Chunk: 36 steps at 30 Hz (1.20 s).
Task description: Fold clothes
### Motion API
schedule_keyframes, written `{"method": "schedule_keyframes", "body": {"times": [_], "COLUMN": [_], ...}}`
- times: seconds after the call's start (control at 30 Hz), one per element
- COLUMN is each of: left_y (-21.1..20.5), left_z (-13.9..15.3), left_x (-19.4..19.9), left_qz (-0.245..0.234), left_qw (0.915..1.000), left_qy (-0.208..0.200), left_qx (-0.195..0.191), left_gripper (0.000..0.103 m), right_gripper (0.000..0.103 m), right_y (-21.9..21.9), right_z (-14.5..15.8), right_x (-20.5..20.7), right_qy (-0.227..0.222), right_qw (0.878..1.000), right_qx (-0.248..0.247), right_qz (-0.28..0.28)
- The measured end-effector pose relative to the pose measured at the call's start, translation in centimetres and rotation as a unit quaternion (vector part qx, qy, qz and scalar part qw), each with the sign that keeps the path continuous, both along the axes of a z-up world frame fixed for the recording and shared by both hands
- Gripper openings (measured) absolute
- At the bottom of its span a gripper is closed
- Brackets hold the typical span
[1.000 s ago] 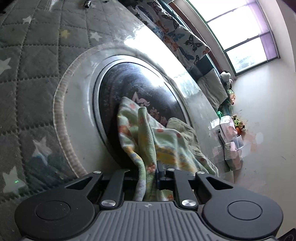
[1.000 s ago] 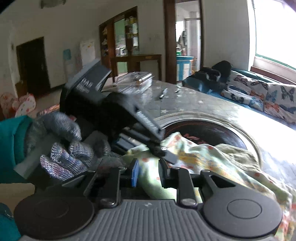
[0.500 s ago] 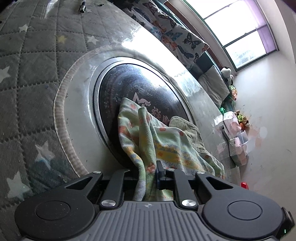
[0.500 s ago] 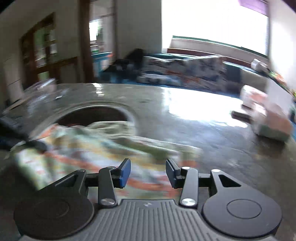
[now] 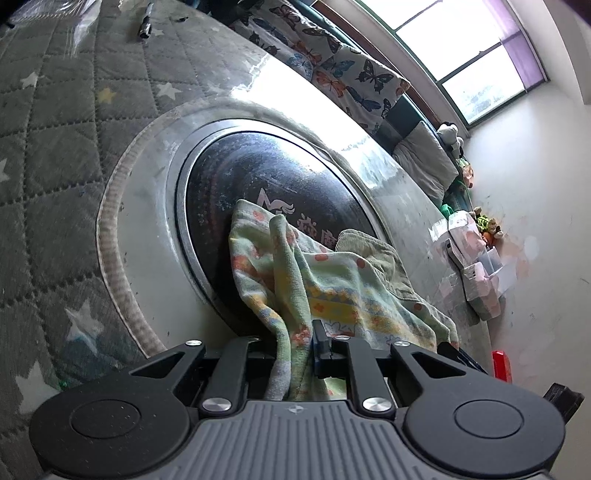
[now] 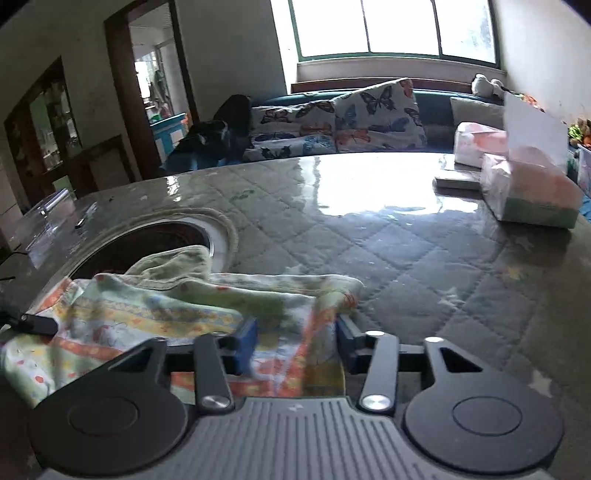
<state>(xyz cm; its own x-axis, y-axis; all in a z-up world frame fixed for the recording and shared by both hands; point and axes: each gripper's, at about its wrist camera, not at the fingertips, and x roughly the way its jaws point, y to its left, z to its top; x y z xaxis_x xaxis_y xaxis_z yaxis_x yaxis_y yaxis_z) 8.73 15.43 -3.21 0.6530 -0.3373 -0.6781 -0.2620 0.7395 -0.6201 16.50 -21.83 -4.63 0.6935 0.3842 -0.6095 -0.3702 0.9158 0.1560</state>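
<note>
A pale green patterned garment (image 5: 332,291) with orange and yellow prints lies crumpled on the table, partly over the round black hotplate (image 5: 258,184). My left gripper (image 5: 295,350) is shut on a bunched edge of the garment. In the right wrist view the same garment (image 6: 147,314) spreads to the left, its olive inner collar (image 6: 173,266) on top. My right gripper (image 6: 295,339) is open, its blue-padded jaws on either side of the garment's right end, just above it.
The table has a grey quilted star cover under clear plastic (image 6: 369,240). Tissue packs (image 6: 532,192) and a box stand at the far right. A pen (image 5: 144,27) lies at the far edge. A butterfly-print sofa (image 6: 332,122) is behind.
My right gripper swung right, away from my left gripper, opened wider, and came down over the garment's right end. My left gripper kept its hold and barely moved.
</note>
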Motion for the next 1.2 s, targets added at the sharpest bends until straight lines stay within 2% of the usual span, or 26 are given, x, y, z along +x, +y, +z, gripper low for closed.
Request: {"method": "schedule_keyframes", "body": {"times": [0.1, 0.2, 0.43, 0.67, 0.93, 1.2], "left_y": [-0.3, -0.8, -2.7, -7.6, -14.6, -20.2], "left_z": [0.3, 1.1, 4.4, 6.6, 7.0, 5.4], "left_x": [0.0, 0.1, 0.9, 3.3, 6.8, 9.2], "left_qz": [-0.004, -0.014, -0.047, -0.099, -0.162, -0.211], "left_qw": [0.9999, 0.9995, 0.9957, 0.9889, 0.9792, 0.9706], "left_qy": [-0.006, -0.019, -0.066, -0.096, -0.106, -0.096], "left_qx": [0.010, 0.023, 0.044, 0.056, 0.060, 0.063], "left_gripper": [0.015, 0.013, 0.010, 0.010, 0.010, 0.010], "right_gripper": [0.012, 0.009, 0.008, 0.008, 0.008, 0.008], "right_y": [0.2, 0.1, -1.2, -4.7, -10.6, -14.6], "right_z": [0.2, 0.6, 3.1, 6.2, 7.4, 6.3], "right_x": [-0.4, -0.9, -2.8, -4.1, -4.5, -3.5], "right_qy": [-0.002, -0.006, -0.048, -0.091, -0.111, -0.100], "right_qw": [1.000, 1.000, 0.998, 0.993, 0.984, 0.977], "right_qx": [0.005, 0.014, 0.030, 0.015, -0.017, -0.044], "right_qz": [-0.001, -0.009, -0.024, -0.069, -0.140, -0.185]}}
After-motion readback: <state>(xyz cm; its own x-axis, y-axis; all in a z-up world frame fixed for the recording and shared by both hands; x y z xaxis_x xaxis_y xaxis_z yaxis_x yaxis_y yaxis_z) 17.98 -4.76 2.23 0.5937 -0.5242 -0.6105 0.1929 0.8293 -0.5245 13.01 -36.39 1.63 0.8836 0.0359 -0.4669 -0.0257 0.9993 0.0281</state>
